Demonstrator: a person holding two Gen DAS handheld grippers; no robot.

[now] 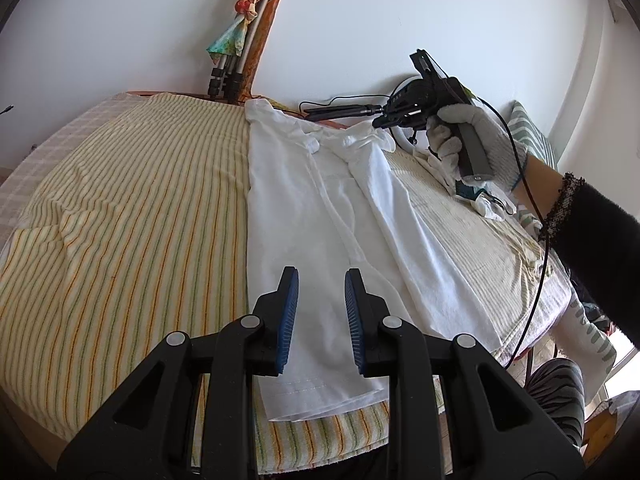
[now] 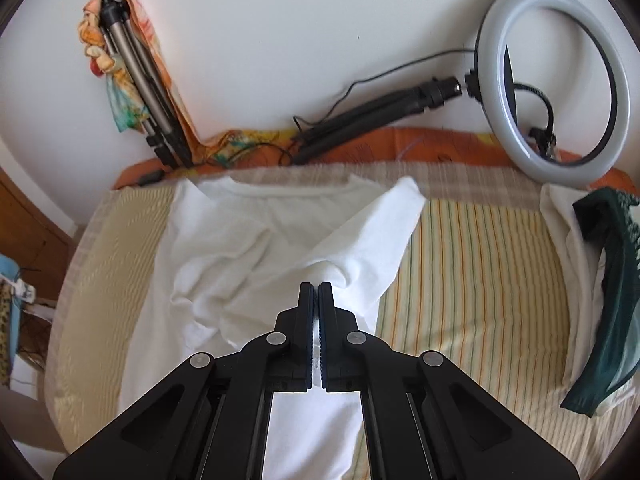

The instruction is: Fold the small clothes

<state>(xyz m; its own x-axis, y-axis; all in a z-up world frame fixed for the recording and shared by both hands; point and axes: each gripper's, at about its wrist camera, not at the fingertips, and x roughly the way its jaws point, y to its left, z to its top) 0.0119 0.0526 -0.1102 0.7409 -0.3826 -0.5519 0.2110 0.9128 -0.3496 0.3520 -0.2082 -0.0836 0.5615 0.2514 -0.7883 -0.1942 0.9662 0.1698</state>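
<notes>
Striped bedding (image 1: 120, 208) holds a white shirt (image 1: 320, 208) mid-frame. Only the right view shows a ring light (image 2: 556, 80), upper right. Right gripper (image 2: 318, 292) pinches shirt cloth, seemingly lifted. Left gripper (image 1: 322, 280) hangs part open, empty.

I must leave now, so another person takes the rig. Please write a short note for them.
Right gripper: shut on a pinch of the white T-shirt near its sleeve.
Left gripper: open, empty, over the shirt's hem end.
The shirt lies on the striped towel; one long side is already folded in.
Left: finish the sleeve fold, fold up, then the clothes pile on the right.
</notes>
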